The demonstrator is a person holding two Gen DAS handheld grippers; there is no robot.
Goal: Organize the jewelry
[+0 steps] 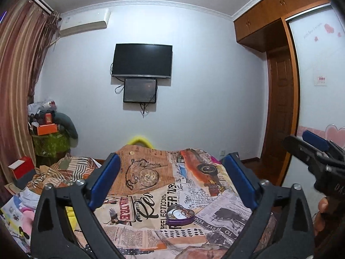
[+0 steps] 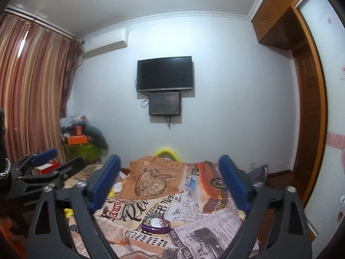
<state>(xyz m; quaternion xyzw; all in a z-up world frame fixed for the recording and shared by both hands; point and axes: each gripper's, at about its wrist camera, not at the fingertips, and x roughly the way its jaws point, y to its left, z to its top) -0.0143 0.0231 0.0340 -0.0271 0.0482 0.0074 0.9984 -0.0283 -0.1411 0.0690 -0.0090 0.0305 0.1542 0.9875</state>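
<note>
The bed [image 1: 151, 233] with its newspaper-print cover fills the space in front of you. Your left gripper [image 1: 170, 183] and right gripper [image 2: 170, 185] are both spread wide, holding nothing. The small purple heart box [image 1: 180, 217] of jewelry sits on the cover, between the fingers.

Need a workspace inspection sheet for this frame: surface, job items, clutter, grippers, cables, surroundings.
Surface: bed cover with newspaper and pocket-watch print, rumpled at the left.
Job's things: purple heart-shaped tin open on the cover, jewelry inside; pieces too small to tell apart.
Clutter: boxes and bags piled in the far left corner; red box and loose cloth left of the bed.
Grippers: left gripper open, empty, raised over the cover; right gripper open, empty, likewise raised.
Cables: wires hang below the two wall screens.
Surroundings: striped curtain, air conditioner, wooden wardrobe.
</note>
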